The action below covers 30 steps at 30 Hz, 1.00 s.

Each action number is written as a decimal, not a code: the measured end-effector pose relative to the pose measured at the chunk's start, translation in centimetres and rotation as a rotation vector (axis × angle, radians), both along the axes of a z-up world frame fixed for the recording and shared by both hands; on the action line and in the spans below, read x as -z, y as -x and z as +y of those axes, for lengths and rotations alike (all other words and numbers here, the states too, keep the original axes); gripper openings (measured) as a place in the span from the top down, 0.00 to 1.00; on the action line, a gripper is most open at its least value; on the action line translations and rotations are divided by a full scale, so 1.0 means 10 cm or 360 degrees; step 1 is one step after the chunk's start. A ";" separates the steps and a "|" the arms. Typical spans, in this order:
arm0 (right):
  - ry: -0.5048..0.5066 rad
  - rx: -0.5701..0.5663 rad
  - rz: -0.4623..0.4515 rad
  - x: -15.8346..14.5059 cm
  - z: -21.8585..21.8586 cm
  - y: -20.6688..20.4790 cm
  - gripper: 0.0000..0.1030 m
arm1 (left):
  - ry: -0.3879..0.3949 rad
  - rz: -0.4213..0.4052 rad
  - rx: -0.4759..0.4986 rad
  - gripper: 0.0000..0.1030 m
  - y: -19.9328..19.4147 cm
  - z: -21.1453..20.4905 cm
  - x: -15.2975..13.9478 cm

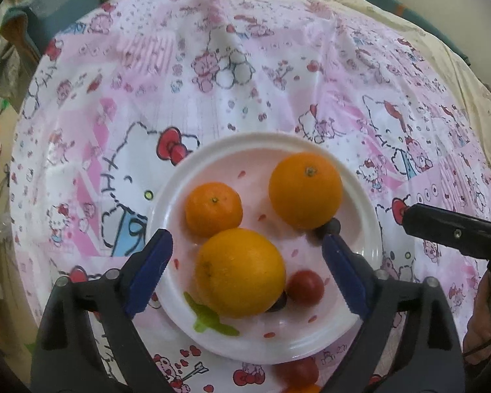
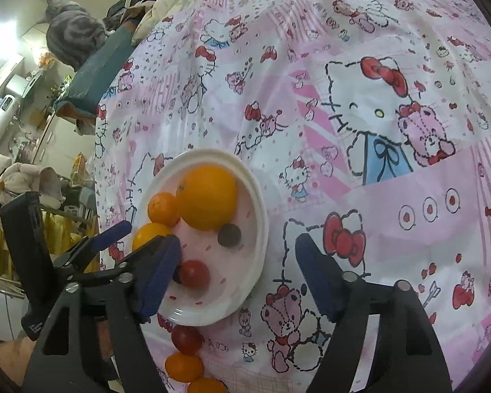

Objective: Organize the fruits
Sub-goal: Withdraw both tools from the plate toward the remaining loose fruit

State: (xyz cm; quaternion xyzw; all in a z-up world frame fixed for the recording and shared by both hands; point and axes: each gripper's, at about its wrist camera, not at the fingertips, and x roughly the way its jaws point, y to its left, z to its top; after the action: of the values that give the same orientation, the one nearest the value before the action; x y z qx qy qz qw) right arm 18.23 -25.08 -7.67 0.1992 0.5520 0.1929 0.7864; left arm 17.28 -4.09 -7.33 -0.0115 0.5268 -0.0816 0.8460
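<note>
Fruits: large round orange (image 1: 240, 272), small red tomato (image 1: 304, 286), small mandarin (image 1: 213, 209) and second orange (image 1: 306, 190) lie on the white round plastic plate (image 1: 360, 193).
Left gripper (image 1: 247, 270): jaws apart, straddling the large orange, not touching.
Right gripper (image 2: 237, 278): jaws apart, nothing held.
Plate: on pink cartoon-print cloth (image 1: 245, 82).

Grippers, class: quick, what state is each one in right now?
Left gripper: open, astride an orange, not gripping.
Right gripper: open, empty.

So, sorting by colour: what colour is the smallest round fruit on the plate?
Red tomato, clearest in the left wrist view.
</note>
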 end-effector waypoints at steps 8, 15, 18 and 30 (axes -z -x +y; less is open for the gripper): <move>-0.0002 0.0025 -0.0067 -0.14 -0.06 0.05 0.19 | 0.0057 -0.0095 -0.0068 0.12 0.11 0.09 -0.21; -0.0009 0.0071 -0.0103 -0.28 -0.19 0.19 0.19 | 0.0053 -0.0199 -0.0095 0.12 0.33 0.16 -0.48; -0.0052 0.0099 -0.0095 -0.32 -0.23 0.29 0.19 | 0.0047 -0.0214 -0.0103 0.12 0.41 0.19 -0.55; -0.0156 0.0122 -0.0081 -0.45 -0.33 0.77 0.19 | 0.0032 -0.0325 -0.0146 0.12 0.89 0.34 -0.84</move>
State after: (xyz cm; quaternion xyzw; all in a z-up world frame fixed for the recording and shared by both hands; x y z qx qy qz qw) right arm 10.50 -28.40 -3.18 0.2534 0.5136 0.1945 0.7963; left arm 8.41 -0.71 1.06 -0.0357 0.4359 -0.0488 0.8980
